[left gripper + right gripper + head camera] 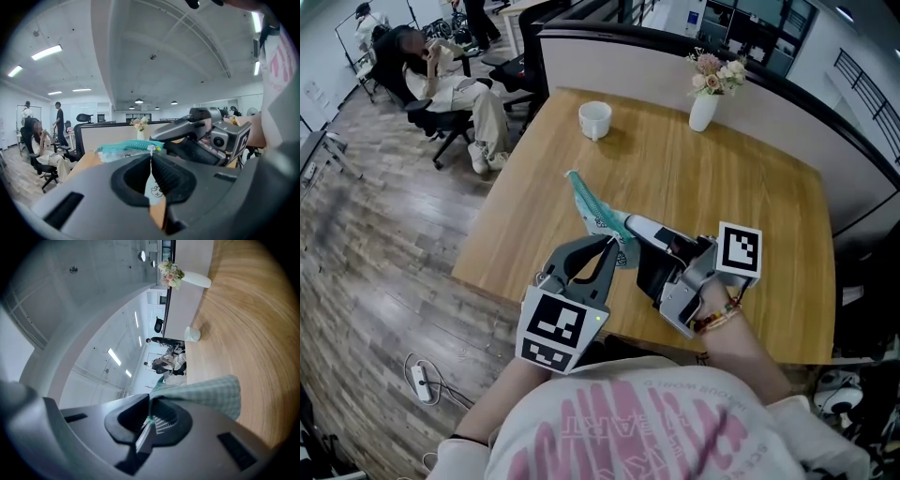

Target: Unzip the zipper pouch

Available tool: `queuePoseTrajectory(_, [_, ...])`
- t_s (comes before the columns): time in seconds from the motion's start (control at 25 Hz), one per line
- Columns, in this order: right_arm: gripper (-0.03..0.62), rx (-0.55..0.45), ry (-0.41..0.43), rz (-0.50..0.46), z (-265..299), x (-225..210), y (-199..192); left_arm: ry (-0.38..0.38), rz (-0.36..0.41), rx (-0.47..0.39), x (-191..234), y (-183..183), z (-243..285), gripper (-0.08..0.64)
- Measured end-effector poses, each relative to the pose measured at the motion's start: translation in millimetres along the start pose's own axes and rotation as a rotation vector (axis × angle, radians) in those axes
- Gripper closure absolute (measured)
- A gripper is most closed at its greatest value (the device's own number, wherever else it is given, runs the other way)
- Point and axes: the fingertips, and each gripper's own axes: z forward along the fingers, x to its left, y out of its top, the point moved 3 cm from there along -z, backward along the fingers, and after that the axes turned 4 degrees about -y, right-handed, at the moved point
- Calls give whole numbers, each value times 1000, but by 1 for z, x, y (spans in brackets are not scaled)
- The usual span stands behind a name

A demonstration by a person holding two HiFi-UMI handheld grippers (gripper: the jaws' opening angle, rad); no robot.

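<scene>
**Both grippers clamped on the pouch, at the table's near edge**

In the head view the zipper pouch (592, 208) sits just left of the frame's centre – a teal-and-white strip running from the two grippers up and to the left over the wooden table (741, 187). Whether its far end rests on the wood cannot be told.

The left gripper (612, 242), lower centre with its marker cube toward the bottom of the frame, has its jaws pressed together. In its own view a thin white pull tab (153, 188) with a small drawing on it stands pinched between the pads, and the pouch's teal zipper line lies across the frame just above the jaw tips.

The right gripper (636, 225) comes in from the lower right, its tips just beside the left one's. Its jaws are also narrow – closed on the pouch's edge. In its own view the green checked fabric spreads out from between the pads toward the right of the frame.

At the top of the head view a white cup (594, 119) stands left of centre, and a white vase (704, 111) of flowers right of centre, both well apart from the pouch. In the upper left corner a person (450, 84) sits in an office chair on the plank floor.
</scene>
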Motion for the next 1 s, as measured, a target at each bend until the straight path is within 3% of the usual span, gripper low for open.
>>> queuePoseTrajectory(0.28, [583,-11,-80,-75,-7,-8,-4,-14,38,80,-9,-10,3,554])
queuePoseTrajectory(0.56, [583,-3,-166,-164,-15,-17,-9,-47,28,124,-17,-21,6,555])
queuePoseTrajectory(1.0, [586,72,-236,-300,-23,-25,-20,-149,-157,141,-24,-37,3,558])
